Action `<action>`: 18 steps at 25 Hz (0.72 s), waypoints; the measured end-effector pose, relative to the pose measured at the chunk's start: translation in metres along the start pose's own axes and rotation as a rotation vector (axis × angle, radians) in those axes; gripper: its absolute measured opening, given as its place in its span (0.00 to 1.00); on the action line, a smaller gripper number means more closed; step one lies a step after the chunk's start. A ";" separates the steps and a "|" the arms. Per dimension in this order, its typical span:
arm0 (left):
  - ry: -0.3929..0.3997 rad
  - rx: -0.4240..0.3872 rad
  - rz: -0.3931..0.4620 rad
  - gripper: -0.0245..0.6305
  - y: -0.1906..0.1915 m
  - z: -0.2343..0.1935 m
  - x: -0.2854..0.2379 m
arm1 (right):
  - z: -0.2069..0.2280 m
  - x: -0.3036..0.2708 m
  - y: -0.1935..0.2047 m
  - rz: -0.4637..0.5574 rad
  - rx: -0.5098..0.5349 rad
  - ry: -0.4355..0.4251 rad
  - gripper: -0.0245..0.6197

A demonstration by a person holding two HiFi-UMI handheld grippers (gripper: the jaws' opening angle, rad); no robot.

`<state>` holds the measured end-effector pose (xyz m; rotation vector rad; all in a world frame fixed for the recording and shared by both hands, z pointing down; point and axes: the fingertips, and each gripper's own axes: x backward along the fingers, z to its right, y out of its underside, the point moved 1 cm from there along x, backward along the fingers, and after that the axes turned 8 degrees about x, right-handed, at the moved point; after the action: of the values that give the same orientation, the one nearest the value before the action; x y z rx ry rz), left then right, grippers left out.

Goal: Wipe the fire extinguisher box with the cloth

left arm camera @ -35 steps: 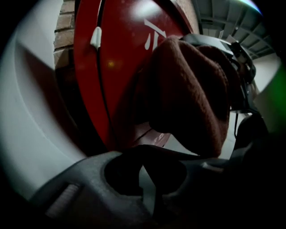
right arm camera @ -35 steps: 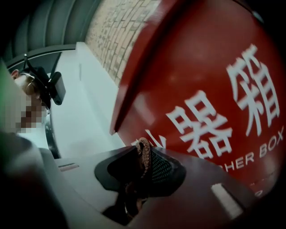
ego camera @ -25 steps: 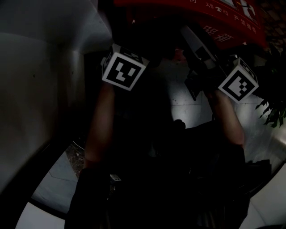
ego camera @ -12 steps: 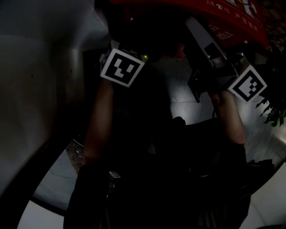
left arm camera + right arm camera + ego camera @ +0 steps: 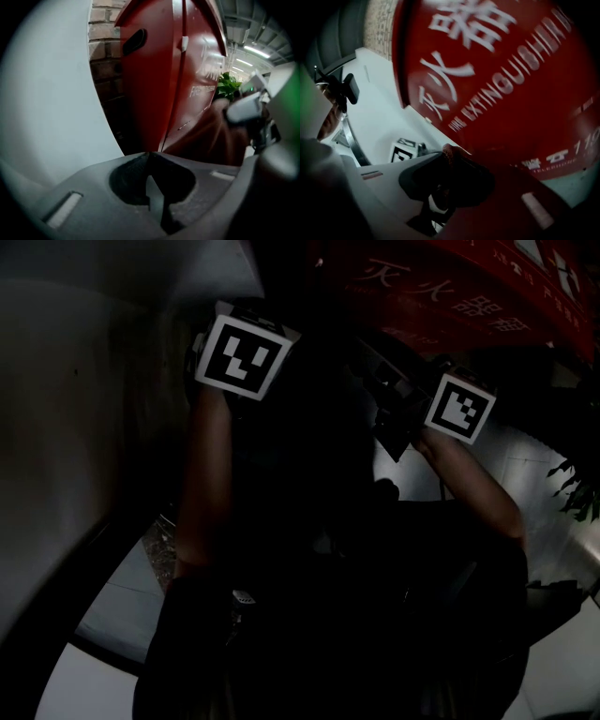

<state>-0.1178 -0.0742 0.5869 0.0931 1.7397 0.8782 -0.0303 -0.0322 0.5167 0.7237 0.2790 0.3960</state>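
Cloth in the right tongs, up against the red box

Head view: dim. The left gripper [image 5: 242,357] and right gripper [image 5: 412,404] are raised toward the fire extinguisher box [image 5: 450,296] at the upper right, with a plant [image 5: 574,486] near the right edge; no table shows. Left gripper view: the tongs are pressed together on nothing. The box's side, with its dark handle recess [image 5: 133,41] and white latch [image 5: 184,43], stands between a white wall [image 5: 51,93] and brick [image 5: 105,28]. Right gripper view: the tongs pinch a dark red cloth [image 5: 449,152] just below the lettered front; whether it touches is unclear. The cloth looks light and limp, best held by a bunched fold. The box looks rigid and smooth, and its latch and recess may snag the cloth. The wall and plant crowd the sides.
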 end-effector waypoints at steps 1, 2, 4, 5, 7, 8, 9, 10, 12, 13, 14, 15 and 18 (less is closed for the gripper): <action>-0.002 0.000 0.000 0.04 0.000 0.000 0.000 | 0.011 -0.003 0.013 -0.011 -0.024 0.015 0.15; -0.002 -0.001 0.001 0.04 0.000 0.001 0.001 | 0.024 -0.006 0.026 -0.019 -0.050 0.035 0.15; 0.004 -0.004 -0.002 0.04 0.001 0.005 0.000 | 0.055 -0.009 0.055 -0.036 -0.101 0.100 0.15; 0.006 -0.007 -0.005 0.04 0.002 0.007 0.000 | 0.072 -0.010 0.070 -0.047 -0.118 0.142 0.15; 0.006 -0.014 -0.008 0.04 0.003 0.011 -0.001 | 0.103 -0.014 0.097 -0.062 -0.145 0.207 0.15; 0.007 -0.017 -0.009 0.04 0.003 0.012 0.000 | 0.116 -0.016 0.110 -0.069 -0.160 0.232 0.15; 0.008 -0.020 -0.013 0.04 0.004 0.014 0.000 | 0.129 -0.019 0.122 -0.072 -0.175 0.255 0.15; 0.010 -0.026 -0.019 0.04 0.006 0.016 0.001 | 0.141 -0.022 0.133 -0.068 -0.191 0.276 0.15; 0.005 -0.037 -0.034 0.04 0.012 0.017 0.002 | 0.167 -0.024 0.147 -0.019 -0.234 0.322 0.15; -0.001 -0.041 -0.042 0.04 0.015 0.016 0.003 | 0.181 -0.025 0.151 0.019 -0.258 0.347 0.14; -0.007 -0.047 -0.050 0.04 0.018 0.015 0.005 | 0.194 -0.026 0.155 0.057 -0.283 0.370 0.14; -0.011 -0.055 -0.057 0.04 0.020 0.014 0.006 | 0.206 -0.028 0.159 0.090 -0.308 0.391 0.14; -0.004 -0.096 -0.061 0.04 0.023 0.020 0.007 | 0.230 -0.035 0.173 0.154 -0.383 0.432 0.14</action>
<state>-0.1114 -0.0435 0.5930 -0.0211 1.6848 0.9145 -0.0184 -0.0642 0.8045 0.2772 0.5384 0.7310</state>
